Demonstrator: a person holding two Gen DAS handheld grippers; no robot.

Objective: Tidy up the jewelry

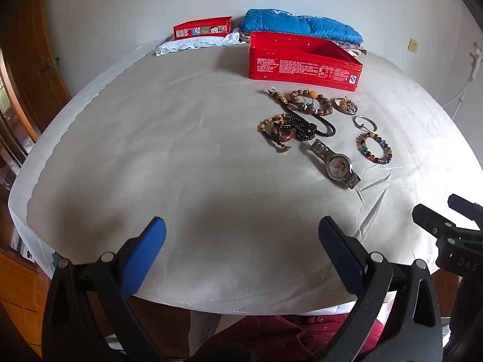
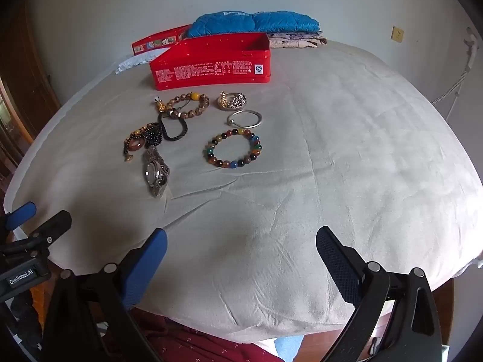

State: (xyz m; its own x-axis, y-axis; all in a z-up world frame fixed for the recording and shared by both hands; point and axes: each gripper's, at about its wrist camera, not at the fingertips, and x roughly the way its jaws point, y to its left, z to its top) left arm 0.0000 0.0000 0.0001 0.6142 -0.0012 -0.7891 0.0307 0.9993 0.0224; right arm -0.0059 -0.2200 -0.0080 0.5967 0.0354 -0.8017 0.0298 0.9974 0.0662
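Nearest the lens, the left gripper (image 1: 241, 250) is hanging over the near edge of the worktop (image 1: 151, 166), tilting steeply downward, its 2 blue-padded fingers (image 1: 145, 256) standing wide apart with nothing between them. The right gripper (image 2: 241, 256) is hovering beside it at much the same downward tilt, jaws likewise spread wide and holding nothing.

The jewelry is lying well ahead of both, on the grey cloth in front of an open red tin (image 1: 305, 58). A silver watch (image 1: 336, 164) is sitting closest, with a multicoloured bead bracelet (image 2: 234, 149) just beside it. A silver bangle (image 2: 244, 118) and an ornate ring (image 2: 232, 101) are resting nearer the tin. A wooden bead bracelet (image 2: 187, 105) and a tangle of dark beads (image 1: 289, 128) are lying together, touching.

Behind the tin, folded blue bedding (image 1: 302, 27) is sitting against the wall, near a red lid (image 1: 202, 28).
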